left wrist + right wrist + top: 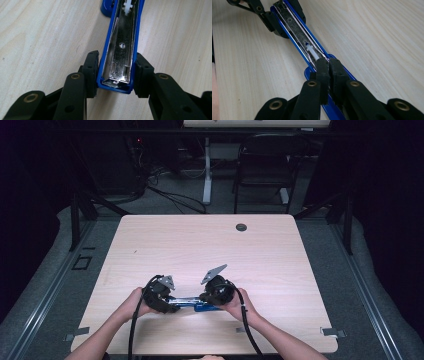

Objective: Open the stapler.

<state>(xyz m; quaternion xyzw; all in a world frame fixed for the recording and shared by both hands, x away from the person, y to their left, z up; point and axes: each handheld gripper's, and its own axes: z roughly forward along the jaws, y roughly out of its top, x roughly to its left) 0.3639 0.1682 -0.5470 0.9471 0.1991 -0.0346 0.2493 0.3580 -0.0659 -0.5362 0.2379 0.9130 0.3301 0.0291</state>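
Observation:
A blue stapler [192, 305] lies opened out flat near the table's front edge, between my two grippers. In the left gripper view its metal staple channel [121, 47] faces up, and my left gripper [116, 72] is shut on the blue sides of its free end. My right gripper [328, 66] hovers at the other end, over the blue base [308, 71] and just behind the white pusher [312, 51]. Its pads are pressed together, and I cannot tell if anything thin sits between them. In the high view a hand holds each gripper, left [174, 303] and right [203, 305].
The light wood table [200, 240] has a round cable hole [241, 227] near its far edge. A black chair [265, 165] and floor cables [170, 195] lie beyond the table. Metal brackets [334, 332] sit at the front corners.

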